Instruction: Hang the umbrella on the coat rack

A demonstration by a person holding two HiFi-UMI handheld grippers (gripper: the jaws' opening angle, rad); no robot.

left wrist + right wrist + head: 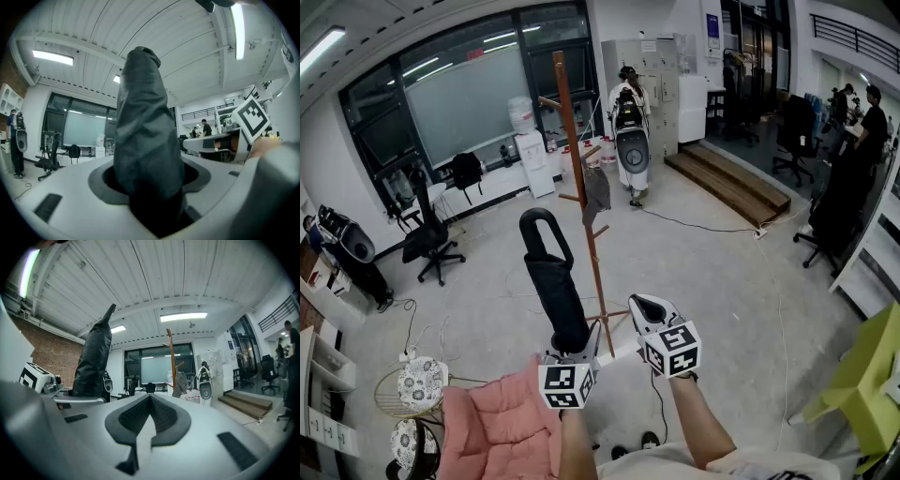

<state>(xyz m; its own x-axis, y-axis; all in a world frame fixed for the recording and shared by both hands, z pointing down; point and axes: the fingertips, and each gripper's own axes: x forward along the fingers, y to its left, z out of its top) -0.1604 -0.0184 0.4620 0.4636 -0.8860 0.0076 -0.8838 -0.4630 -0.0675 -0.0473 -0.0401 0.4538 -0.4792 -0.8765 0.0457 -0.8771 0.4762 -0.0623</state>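
Observation:
The black folded umbrella [553, 281] stands upright, its loop handle at the top, left of the coat rack's pole. My left gripper [570, 351] is shut on its lower end; in the left gripper view the umbrella [147, 140] fills the space between the jaws of that gripper [151, 190]. The brown wooden coat rack [581, 169] stands on the floor just beyond both grippers, a grey garment [597, 193] on one peg. My right gripper [641, 304] hovers beside the umbrella's right, shut with nothing in it. The right gripper view shows that gripper [150, 401], the umbrella [93, 362] at left and the rack [171, 363] ahead.
A pink cushioned seat [502, 424] lies below my left arm. A person beside a white machine [631, 141] stands behind the rack. A black office chair [427, 246] is at left, wooden steps [727, 178] at right, a yellow-green object [862, 375] at the right edge.

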